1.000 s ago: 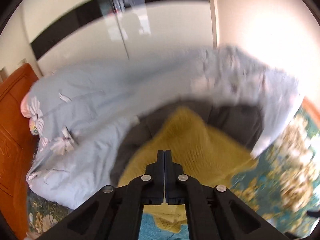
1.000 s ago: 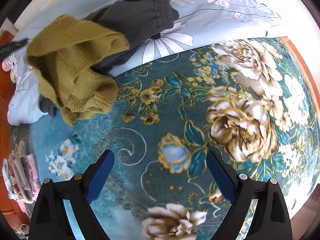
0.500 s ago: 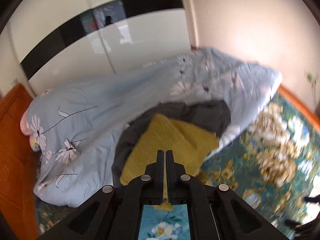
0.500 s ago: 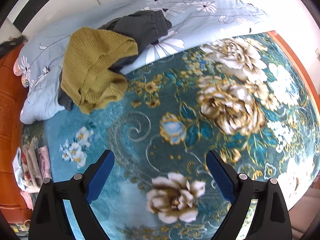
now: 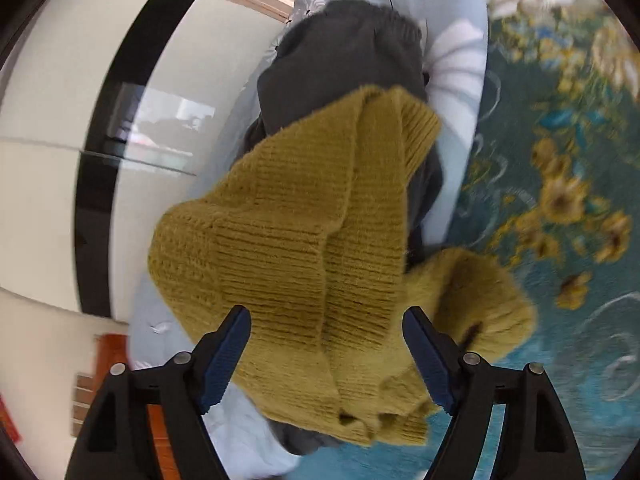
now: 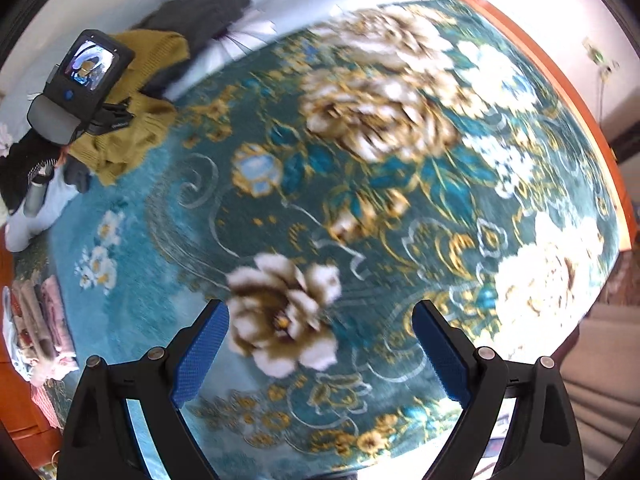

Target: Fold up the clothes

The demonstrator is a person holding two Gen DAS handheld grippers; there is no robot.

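Released mustard sweater now hides dark garment beneath

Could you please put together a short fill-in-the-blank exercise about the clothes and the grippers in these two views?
1. The knitted sweater in front of the left gripper is ____ in colour.
2. That sweater lies partly on a dark ____ garment.
3. The jaws of the right gripper stand apart over the floral ____, with nothing between them.
4. The folded clothes lie at the ____ edge of the right wrist view.

Missing words: mustard yellow; grey; bedspread; left
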